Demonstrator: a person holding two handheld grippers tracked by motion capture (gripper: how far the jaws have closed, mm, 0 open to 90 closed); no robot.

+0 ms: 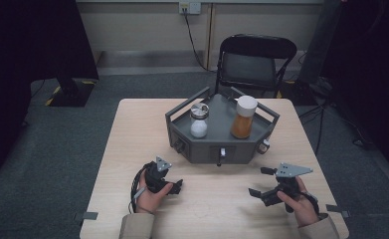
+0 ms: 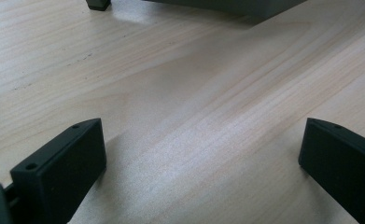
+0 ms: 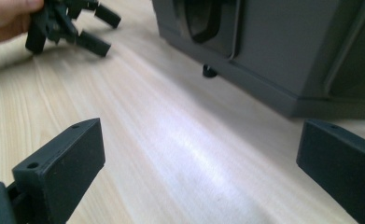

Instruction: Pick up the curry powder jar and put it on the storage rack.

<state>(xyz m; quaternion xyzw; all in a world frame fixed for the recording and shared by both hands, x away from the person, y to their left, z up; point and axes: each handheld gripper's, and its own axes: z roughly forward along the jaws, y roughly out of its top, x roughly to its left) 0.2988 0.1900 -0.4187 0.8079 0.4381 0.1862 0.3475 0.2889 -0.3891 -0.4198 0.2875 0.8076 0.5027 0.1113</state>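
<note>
1. The left gripper (image 1: 174, 186) rests low over the surface (image 1: 132, 144), near its front edge. Its jaws stand spread wide and hold nothing.
2. The right gripper (image 1: 260, 181) is also low, at the right side, with jaws spread and empty; it points toward the left.
3. Just beyond both grippers stands the grey tray (image 1: 217, 149), in the middle of the surface. On it are a small jar (image 1: 199, 122) with white content at the left and a taller jar (image 1: 243, 117) with orange content and a white lid at the right, both upright.
4. I judge the work is at its start: no jar is touched yet. The next move calls for lifting one gripper over the tray rail and closing on a jar body.
</note>
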